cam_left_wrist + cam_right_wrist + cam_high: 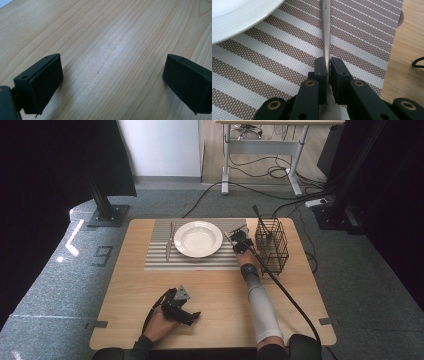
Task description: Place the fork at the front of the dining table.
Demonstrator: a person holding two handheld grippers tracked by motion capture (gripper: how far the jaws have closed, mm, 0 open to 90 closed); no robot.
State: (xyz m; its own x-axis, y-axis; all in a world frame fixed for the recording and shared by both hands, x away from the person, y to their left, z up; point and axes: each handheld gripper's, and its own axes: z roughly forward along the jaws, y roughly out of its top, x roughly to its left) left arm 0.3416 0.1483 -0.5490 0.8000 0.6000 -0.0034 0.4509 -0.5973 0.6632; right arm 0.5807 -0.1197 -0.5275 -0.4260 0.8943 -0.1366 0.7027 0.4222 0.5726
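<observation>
Grey carpet around a wooden worktop (210, 290); striped placemat (190, 260) on its far half with a white plate (198, 238) in the middle. Knife (169, 242) lies on the mat just left of the plate. Black wire caddy (272, 245) stands upright at the right, just off the mat edge.

My right tongs (328, 67) are pressed together on a thin metal utensil handle (325, 32) (can't tell which utensil, head is out of frame), held low over the mat just right of the plate, between plate and caddy. High view puts these tongs (239, 241) close beside the caddy.

My left tongs (111, 80) are spread wide, nothing between them, bare wood underneath. They (192, 316) sit at the near left of the worktop, well apart from the setting.
</observation>
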